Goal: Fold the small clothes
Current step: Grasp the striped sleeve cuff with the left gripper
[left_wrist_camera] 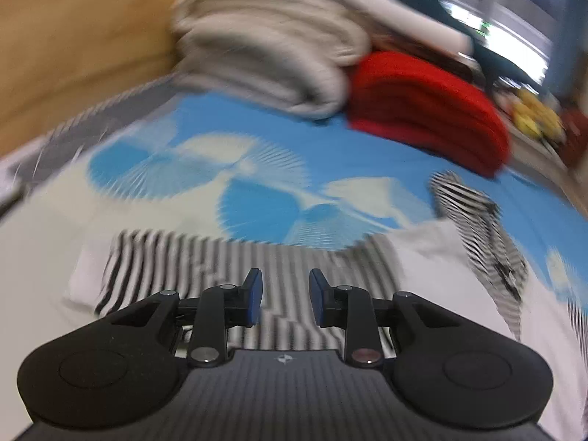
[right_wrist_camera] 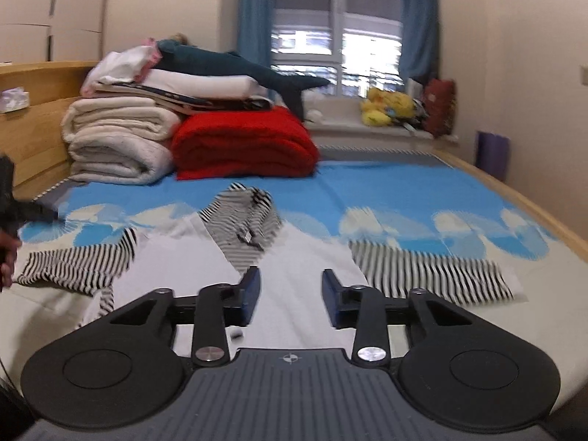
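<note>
On the bed: a small striped garment (right_wrist_camera: 257, 242) lies spread flat on the blue-and-white sheet (right_wrist_camera: 404, 187).
The left gripper (left_wrist_camera: 286, 288) hangs over a striped sleeve (left_wrist_camera: 176, 261), jaws partly apart, nothing between the pads. The right gripper (right_wrist_camera: 291, 288) hangs above the white body panel, jaws likewise apart and empty. Folded blankets (right_wrist_camera: 242, 143) sit behind.

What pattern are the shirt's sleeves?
Black-and-white stripes on the sleeves, clearest in the right wrist view.
</note>
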